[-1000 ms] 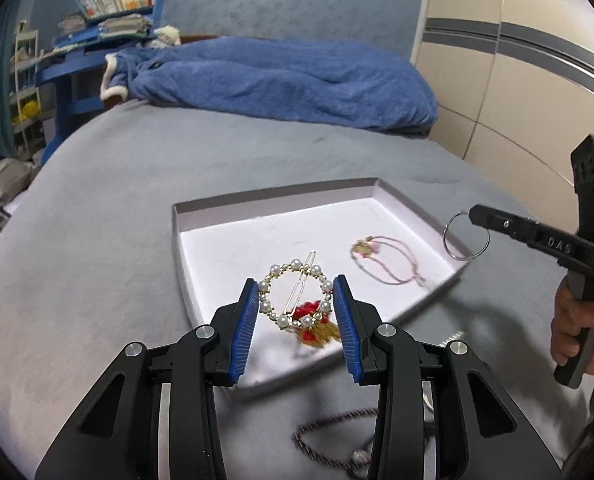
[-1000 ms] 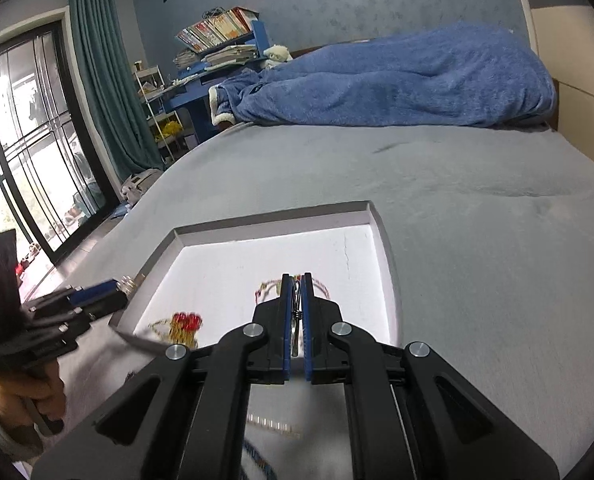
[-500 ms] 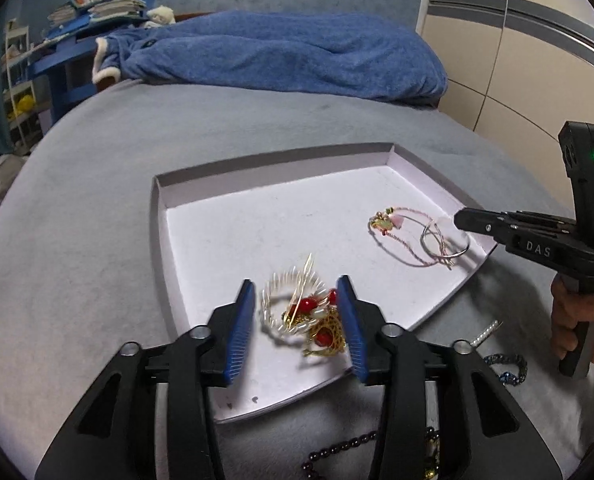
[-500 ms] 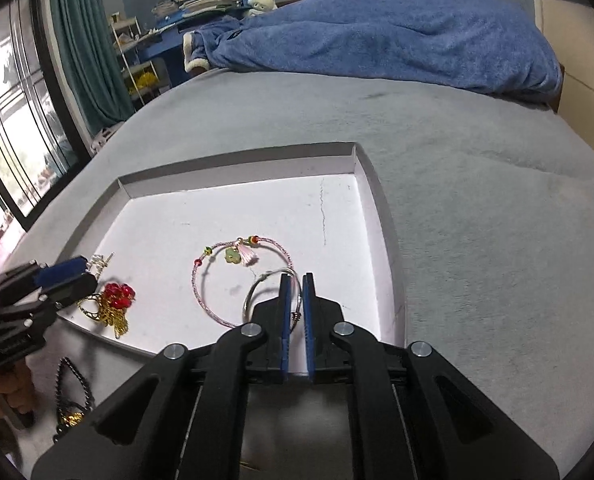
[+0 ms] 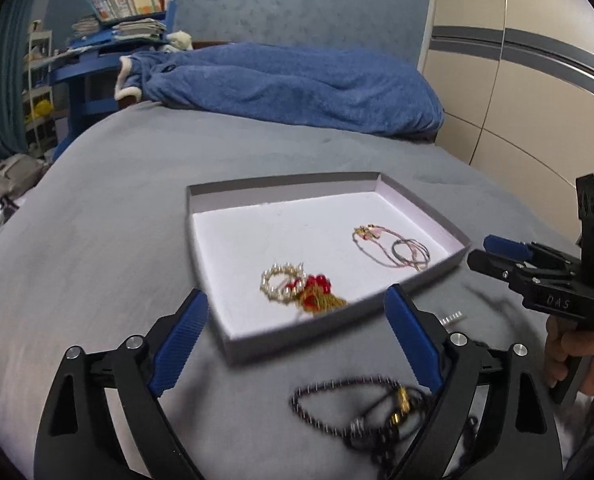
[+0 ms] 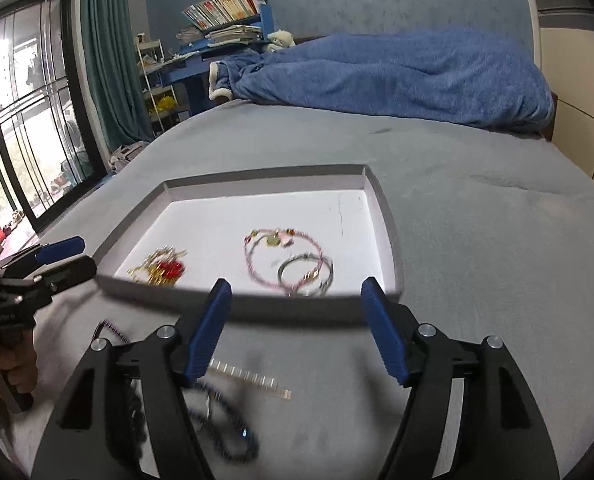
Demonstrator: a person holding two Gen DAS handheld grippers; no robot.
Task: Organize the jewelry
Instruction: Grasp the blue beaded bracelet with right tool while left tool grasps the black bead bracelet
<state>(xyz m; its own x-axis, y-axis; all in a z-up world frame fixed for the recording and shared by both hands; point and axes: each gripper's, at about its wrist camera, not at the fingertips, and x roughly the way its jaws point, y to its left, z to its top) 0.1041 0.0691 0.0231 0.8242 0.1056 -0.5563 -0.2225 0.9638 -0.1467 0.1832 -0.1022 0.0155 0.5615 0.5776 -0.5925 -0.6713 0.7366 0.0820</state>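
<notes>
A shallow grey tray (image 5: pixel 209 240) with a white floor lies on the grey bed. In it lie a pearl ring with red and gold charms (image 5: pixel 297 286), a pink cord bracelet (image 5: pixel 371 242) and a silver ring (image 5: pixel 403 248). They also show in the right wrist view: charms (image 6: pixel 161 268), bracelet (image 6: pixel 281 248), silver ring (image 6: pixel 305 274). My left gripper (image 5: pixel 297 304) is open and empty, just in front of the tray's near edge. My right gripper (image 6: pixel 297 290) is open and empty at the tray's near right corner. A dark beaded necklace (image 5: pixel 349 408) lies below the left gripper.
On the blanket in front of the tray lie a pale bar clip (image 6: pixel 253 380) and a dark blue bead string (image 6: pixel 225 428). A blue duvet (image 5: pixel 289 84) is bunched at the far end of the bed. A window and curtain are to the left (image 6: pixel 37 120).
Both grippers opened wide and drew back from the tray. The left let go of the pearl ring with charms; the right let go of the silver ring beside the pink bracelet.
</notes>
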